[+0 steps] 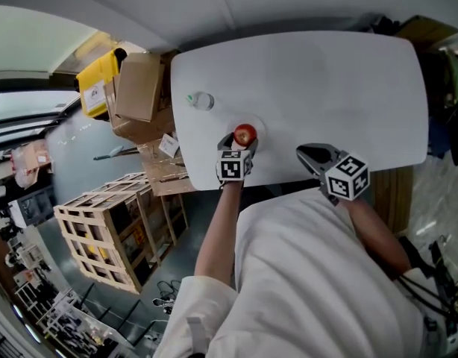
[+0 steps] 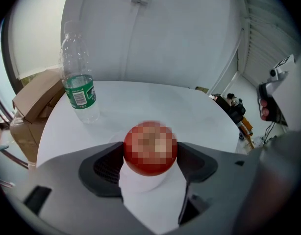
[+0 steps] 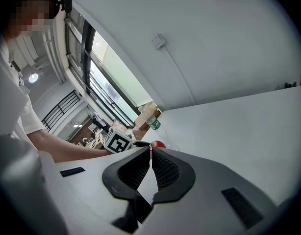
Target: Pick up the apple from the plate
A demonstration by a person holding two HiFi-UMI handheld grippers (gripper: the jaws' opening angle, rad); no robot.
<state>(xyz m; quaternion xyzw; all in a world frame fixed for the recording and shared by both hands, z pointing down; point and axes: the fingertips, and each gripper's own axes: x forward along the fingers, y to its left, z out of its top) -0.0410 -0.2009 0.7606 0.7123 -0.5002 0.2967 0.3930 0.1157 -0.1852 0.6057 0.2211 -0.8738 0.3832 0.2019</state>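
Observation:
A red apple (image 1: pixel 245 133) (image 2: pixel 150 148) sits over a small white plate (image 1: pixel 258 130) (image 2: pixel 140 182) near the front left of the white table (image 1: pixel 326 88). My left gripper (image 1: pixel 242 142) (image 2: pixel 150 155) has its jaws pressed against both sides of the apple. Whether the apple still rests on the plate I cannot tell. My right gripper (image 1: pixel 302 153) (image 3: pixel 150 148) hovers at the table's front edge with its fingertips together and nothing between them. In the right gripper view the apple (image 3: pixel 158 144) shows small, beside the left gripper's marker cube (image 3: pixel 117 141).
A clear plastic water bottle (image 1: pixel 201 101) (image 2: pixel 79 82) with a green label stands to the left behind the plate. Off the table's left edge are cardboard boxes (image 1: pixel 139 88), a yellow bin (image 1: pixel 95 80) and a wooden crate (image 1: pixel 110 226).

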